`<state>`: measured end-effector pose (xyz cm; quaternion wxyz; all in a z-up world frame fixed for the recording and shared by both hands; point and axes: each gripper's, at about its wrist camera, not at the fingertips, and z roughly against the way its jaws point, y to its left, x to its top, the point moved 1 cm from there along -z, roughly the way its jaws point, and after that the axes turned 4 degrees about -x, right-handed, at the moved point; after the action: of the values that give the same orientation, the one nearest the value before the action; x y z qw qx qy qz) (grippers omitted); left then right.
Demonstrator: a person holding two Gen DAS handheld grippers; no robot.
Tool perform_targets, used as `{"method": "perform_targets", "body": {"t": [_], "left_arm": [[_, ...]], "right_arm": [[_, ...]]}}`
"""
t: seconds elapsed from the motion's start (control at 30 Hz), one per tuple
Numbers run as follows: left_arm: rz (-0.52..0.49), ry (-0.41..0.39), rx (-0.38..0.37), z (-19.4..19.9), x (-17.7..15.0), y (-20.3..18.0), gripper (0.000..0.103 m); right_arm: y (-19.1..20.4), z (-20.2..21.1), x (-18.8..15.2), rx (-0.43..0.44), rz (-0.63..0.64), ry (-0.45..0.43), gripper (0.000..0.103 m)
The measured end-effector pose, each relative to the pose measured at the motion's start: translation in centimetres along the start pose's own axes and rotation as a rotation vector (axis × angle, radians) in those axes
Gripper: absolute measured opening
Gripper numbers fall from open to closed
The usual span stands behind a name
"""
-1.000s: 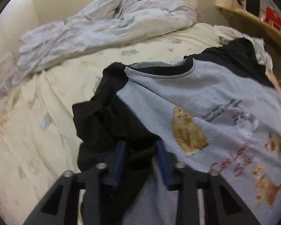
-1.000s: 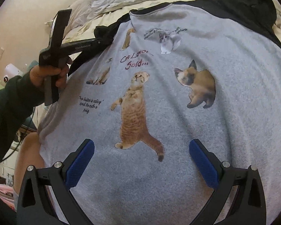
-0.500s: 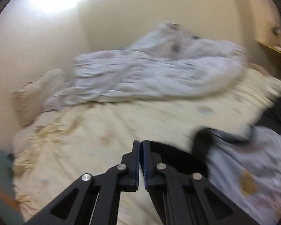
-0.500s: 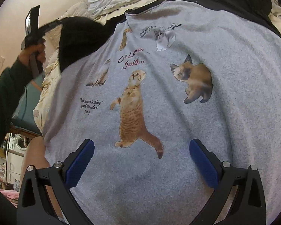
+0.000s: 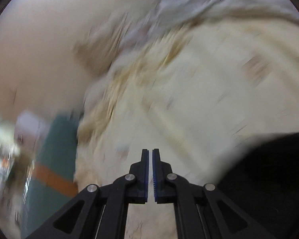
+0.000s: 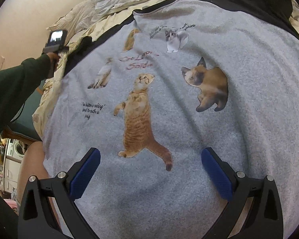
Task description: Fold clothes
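Shirt (image 6: 199,119), grey with cat prints, lies flat and face up on the bed (image 5: 189,99). Collar points away from the person, hem nearest, so the long axis runs straight ahead from the right gripper (image 6: 150,170).

That gripper hangs over the hem area with jaws wide apart, nothing between them, cloth just below.

Left gripper (image 5: 150,159) is closed to a thin slit and appears empty. It points out over bare bedding, off the shirt's left edge. The black sleeve (image 5: 269,169) lies to its right and behind the tips. View heavily blurred.

Sleeve is spread out sideways at the shoulder, nearer the left hand (image 6: 53,56). Judgement: folding the sleeve inward falls to the left; the right is better placed for the hem.
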<state>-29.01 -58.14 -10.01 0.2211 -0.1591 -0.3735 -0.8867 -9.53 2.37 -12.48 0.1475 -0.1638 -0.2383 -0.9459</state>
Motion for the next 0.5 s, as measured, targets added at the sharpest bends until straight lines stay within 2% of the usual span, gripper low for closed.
{"method": "perform_targets", "body": {"t": [0.07, 0.13, 0.2, 0.23, 0.27, 0.3, 0.33, 0.4, 0.43, 0.47, 0.5], "left_arm": [[0.102, -0.053, -0.13, 0.3, -0.5, 2.0, 0.004], [0.072, -0.121, -0.274, 1.5, -0.7, 1.9, 0.011], [-0.053, -0.183, -0.482, 3.6, -1.4, 0.6, 0.032], [-0.126, -0.214, -0.591, 4.8, -1.8, -0.2, 0.05], [-0.2, -0.224, -0.7, 6.0, -2.4, -1.2, 0.061], [-0.267, -0.195, -0.794, 6.8, -3.1, -2.4, 0.063], [-0.319, -0.175, -0.842, 7.3, -3.7, -3.4, 0.064], [-0.437, -0.16, -0.892, 8.6, -5.2, -5.5, 0.065], [-0.497, -0.155, -0.908, 9.0, -6.0, -6.6, 0.069], [-0.554, -0.155, -0.893, 9.1, -6.8, -7.6, 0.07], [-0.596, -0.162, -0.839, 8.9, -7.3, -8.4, 0.07]], "right_arm": [[0.0, -0.1, 0.1, -0.003, 0.001, -0.003, 0.102], [0.0, -0.2, 0.2, -0.005, 0.002, -0.005, 0.102], [0.1, -0.2, 0.1, -0.01, 0.011, -0.004, 0.102], [0.2, -0.2, 0.0, -0.015, 0.016, -0.003, 0.102], [0.3, -0.2, 0.0, -0.021, 0.022, -0.003, 0.102], [0.4, -0.2, 0.0, -0.027, 0.028, -0.003, 0.103], [0.5, -0.3, 0.0, -0.033, 0.034, -0.002, 0.103], [1.0, -0.4, 0.2, -0.048, 0.05, 0.0, 0.103], [1.3, -0.5, 0.2, -0.055, 0.058, 0.001, 0.103], [1.3, -0.5, 0.2, -0.06, 0.064, 0.0, 0.103], [1.3, -0.4, 0.2, -0.063, 0.067, 0.0, 0.103]]}}
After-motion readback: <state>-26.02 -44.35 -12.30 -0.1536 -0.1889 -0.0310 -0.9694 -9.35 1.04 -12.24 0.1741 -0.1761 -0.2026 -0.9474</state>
